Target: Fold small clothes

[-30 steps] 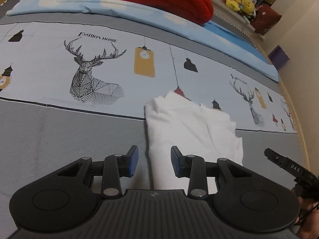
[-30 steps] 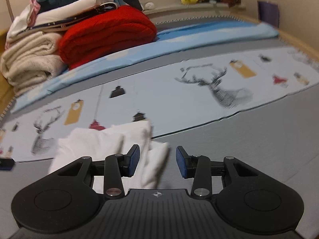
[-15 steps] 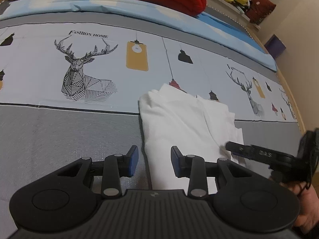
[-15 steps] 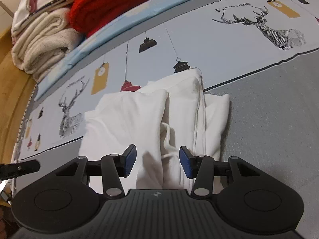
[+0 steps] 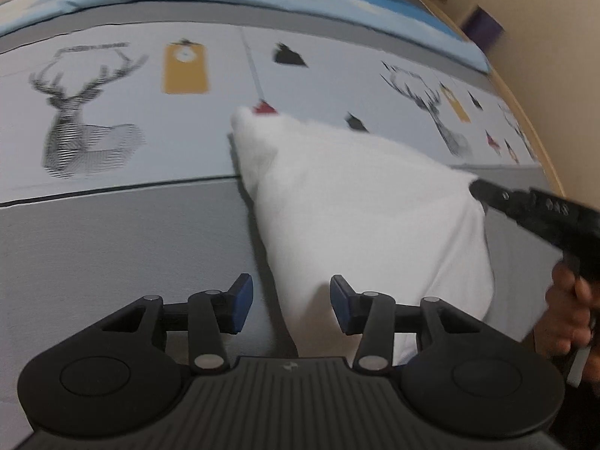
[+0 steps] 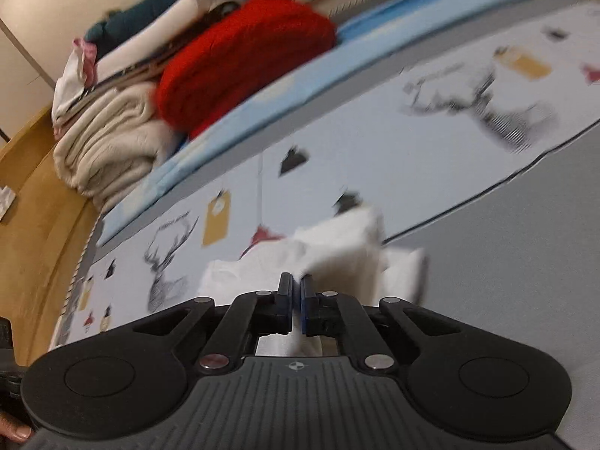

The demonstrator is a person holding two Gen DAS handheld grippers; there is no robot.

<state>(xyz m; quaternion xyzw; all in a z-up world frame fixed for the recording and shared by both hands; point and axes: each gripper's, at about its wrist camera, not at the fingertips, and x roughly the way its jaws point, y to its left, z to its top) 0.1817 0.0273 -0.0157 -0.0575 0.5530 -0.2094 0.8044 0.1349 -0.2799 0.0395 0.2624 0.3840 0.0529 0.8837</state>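
Pinched nearly flat together, the blue-padded jaws of the right gripper (image 6: 297, 302) hold a fold of the white garment (image 5: 360, 221), whose cloth rises into a peak where the tool has it by the far edge. The left gripper (image 5: 290, 302) hangs over the garment's near corner with its jaws opening; the cloth's left edge runs up between the pads, but neither pad presses on it. From the left tool's camera the right gripper shows as a dark bar at the garment's right side, with a person's hand (image 5: 570, 315) wrapped round its handle.

The garment lies on a bedspread (image 5: 112, 232) printed with deer heads (image 5: 80, 127) and hanging lamps, straddling the line between the pale printed band and the plain grey band. It looks soft, thick and already doubled over at least once, with layered edges loose on its right-hand side.

The likely trouble is that only one side is secured. If the right tool carries its fold across while the left corner stays free, the whole piece could drag over the bedspread instead of creasing, or the loose layers could slide apart. The pinch may also have caught just the top layer. Both views are blurred, so how many layers it holds cannot be told. A red knitted bundle (image 6: 243, 52) and cream blankets (image 6: 108, 142) sit well behind.
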